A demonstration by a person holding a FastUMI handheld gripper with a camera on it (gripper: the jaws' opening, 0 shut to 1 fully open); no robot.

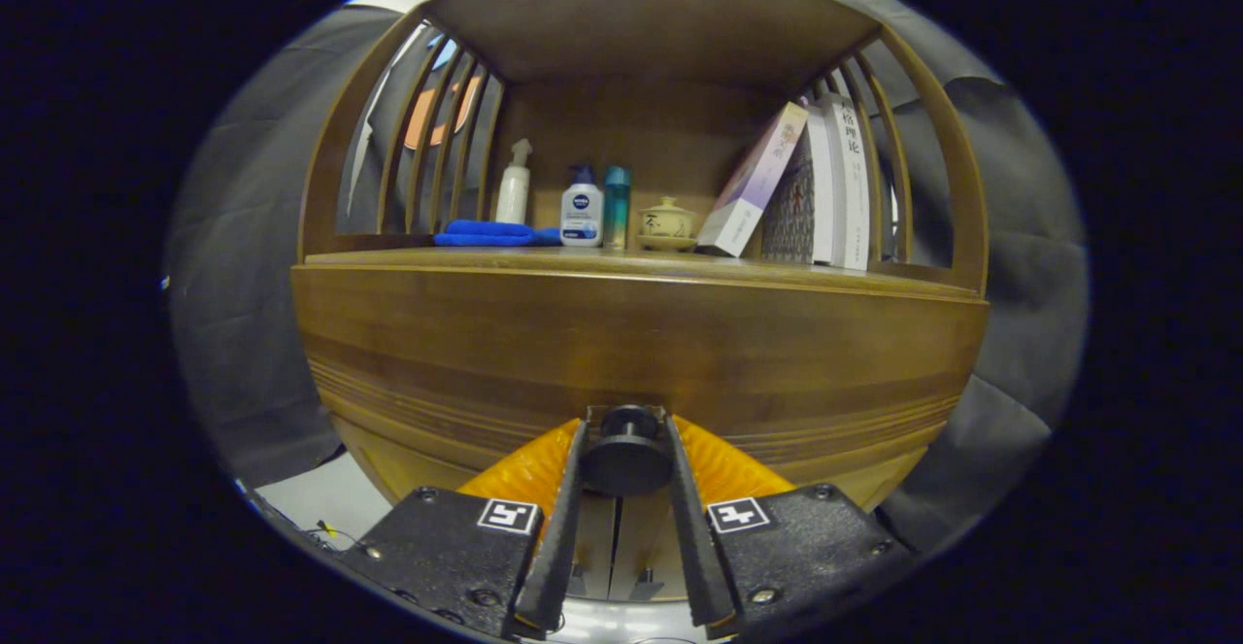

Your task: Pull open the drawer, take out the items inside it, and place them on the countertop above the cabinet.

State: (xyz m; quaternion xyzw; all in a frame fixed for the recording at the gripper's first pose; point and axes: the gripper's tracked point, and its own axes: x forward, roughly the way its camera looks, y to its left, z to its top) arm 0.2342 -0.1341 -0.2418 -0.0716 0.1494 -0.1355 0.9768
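Both claw (626, 455) fingers flank drawer (641, 353) knob (627, 457), pressing its sides

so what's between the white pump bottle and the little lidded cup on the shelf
In the gripper view, a teal bottle stands between the white pump bottle and the lidded cup.

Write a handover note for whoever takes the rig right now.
Gripper: fingers on either side of the drawer knob, seemingly pressing it.
Drawer front fills the space ahead; how far it is pulled out cannot be told. Countertop above carries bottles, a blue cloth, a lidded cup and books.
Done: knob reached.
Left: pull the drawer open, lift out its items, set them on the countertop.
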